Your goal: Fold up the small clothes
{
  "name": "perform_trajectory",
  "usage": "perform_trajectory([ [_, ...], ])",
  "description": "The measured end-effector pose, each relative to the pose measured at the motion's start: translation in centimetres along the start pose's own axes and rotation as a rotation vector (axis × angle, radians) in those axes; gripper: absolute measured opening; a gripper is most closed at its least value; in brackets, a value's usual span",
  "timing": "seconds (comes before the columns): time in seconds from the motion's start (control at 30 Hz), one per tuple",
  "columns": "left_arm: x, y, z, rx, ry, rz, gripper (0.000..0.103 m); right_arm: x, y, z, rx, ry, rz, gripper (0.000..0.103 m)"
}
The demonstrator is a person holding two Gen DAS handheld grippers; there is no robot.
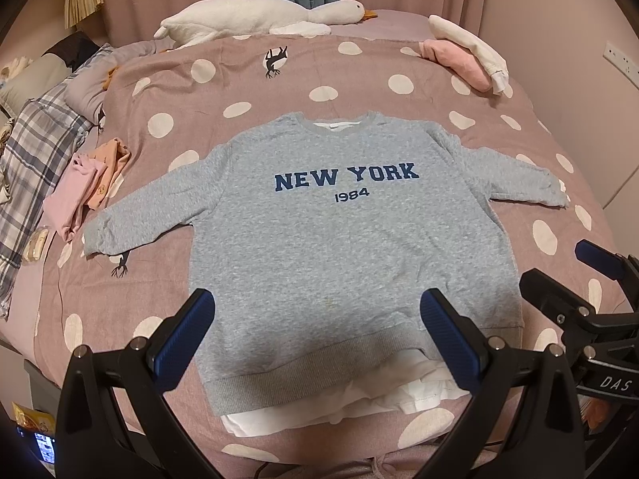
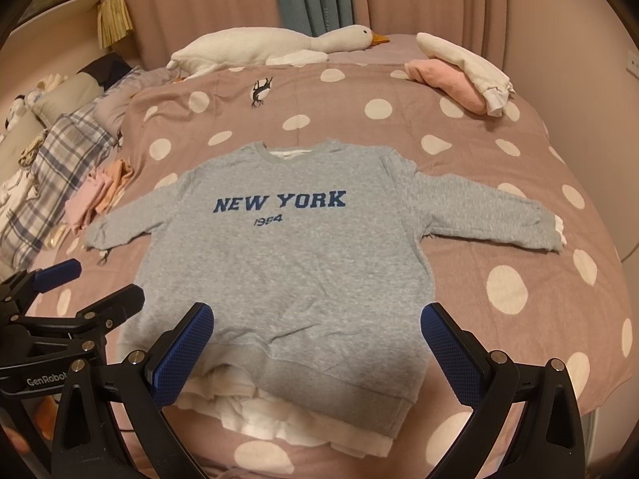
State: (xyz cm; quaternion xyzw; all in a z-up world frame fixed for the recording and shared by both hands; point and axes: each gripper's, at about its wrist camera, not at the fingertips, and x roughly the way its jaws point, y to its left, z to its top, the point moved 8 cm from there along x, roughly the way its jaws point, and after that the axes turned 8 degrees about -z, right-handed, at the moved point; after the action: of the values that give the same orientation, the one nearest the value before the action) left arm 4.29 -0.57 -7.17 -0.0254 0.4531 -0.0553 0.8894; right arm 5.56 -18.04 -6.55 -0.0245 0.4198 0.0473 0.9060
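Flanking sweatshirt (image 1: 327, 239), folded clothes (image 1: 86, 187), goose plush (image 1: 255, 16)

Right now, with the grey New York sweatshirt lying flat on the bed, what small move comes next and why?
Probably lower the left gripper to the left sleeve for a first fold inward. The sweatshirt lies spread face up with both sleeves out, and both grippers hover open over its hem, the right gripper holding nothing either.

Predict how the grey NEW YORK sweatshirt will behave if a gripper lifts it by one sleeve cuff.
The grey sweatshirt lies flat and soft on the bedspread, so it would probably drape limply. Its knit looks thick, so likely fairly heavy, not slippery. The white layer showing under its hem may come along.
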Motion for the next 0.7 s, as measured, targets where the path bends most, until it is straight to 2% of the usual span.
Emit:
perform_trajectory([
  [0.13, 0.4, 0.1, -0.1, -0.011, 0.012, -0.007, 0.103, 0.6, 0.5, -0.8, 0.005, 0.01, -0.005, 0.103],
  [0.37, 1.5, 0.3, 0.4, -0.115, 0.024, -0.118, 0.103, 1.0, -1.1, -0.7, 0.085, 0.017, 0.047, 0.103],
  [0.5, 2.9, -0.3, 0.8, -0.184, 0.055, -0.228, 0.103, 2.4, -3.6, -1.2, 0.256, 0.054, 0.21, 0.103],
  [0.57, 3.5, -0.7, 1.0, -0.239, 0.06, -0.318, 0.103, 3.7, -5.7, -1.8, 0.364, 0.077, 0.253, 0.103],
  [0.7, 5.4, -0.9, 1.5, -0.349, 0.073, -0.442, 0.103, 5.9, -11.1, -2.8, 0.537, 0.069, 0.245, 0.103],
])
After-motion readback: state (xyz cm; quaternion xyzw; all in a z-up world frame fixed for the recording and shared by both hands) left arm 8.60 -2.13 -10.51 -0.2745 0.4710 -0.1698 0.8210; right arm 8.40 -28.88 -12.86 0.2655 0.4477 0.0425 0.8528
